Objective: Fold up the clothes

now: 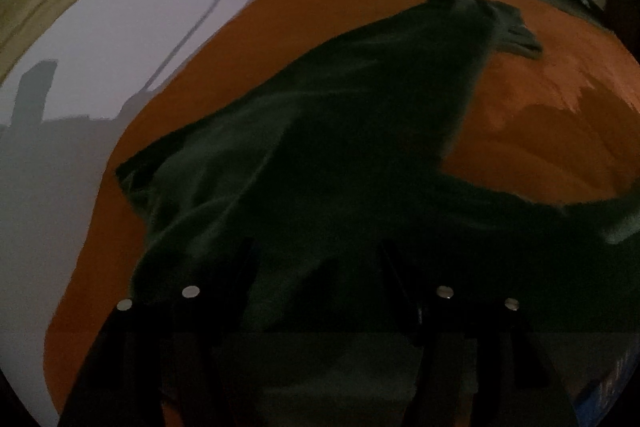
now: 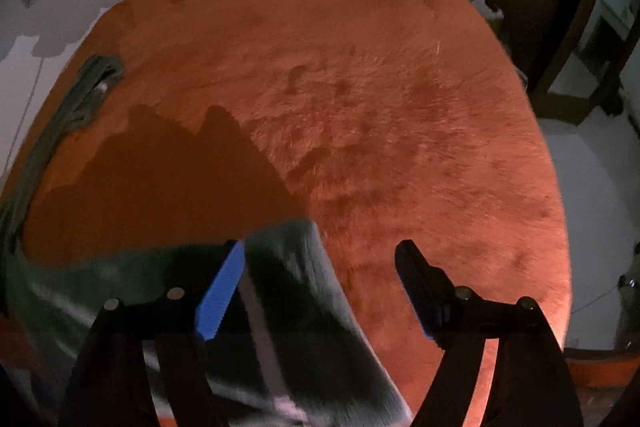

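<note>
a dark green garment (image 1: pixel 320 163) lies spread on an orange rug (image 1: pixel 560 131). the left gripper (image 1: pixel 316 267) hovers open over its near edge, and the right gripper (image 2: pixel 320 259) gapes above a hem, nothing pinched. best to seat both pads squarely on the cloth (2 corners) before lifting, i'd judge.

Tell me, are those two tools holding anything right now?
Nothing is gripped. The right tool stands open, with a corner of the dark green garment lying loose between its fingers. The left tool is open above the same garment.
</note>
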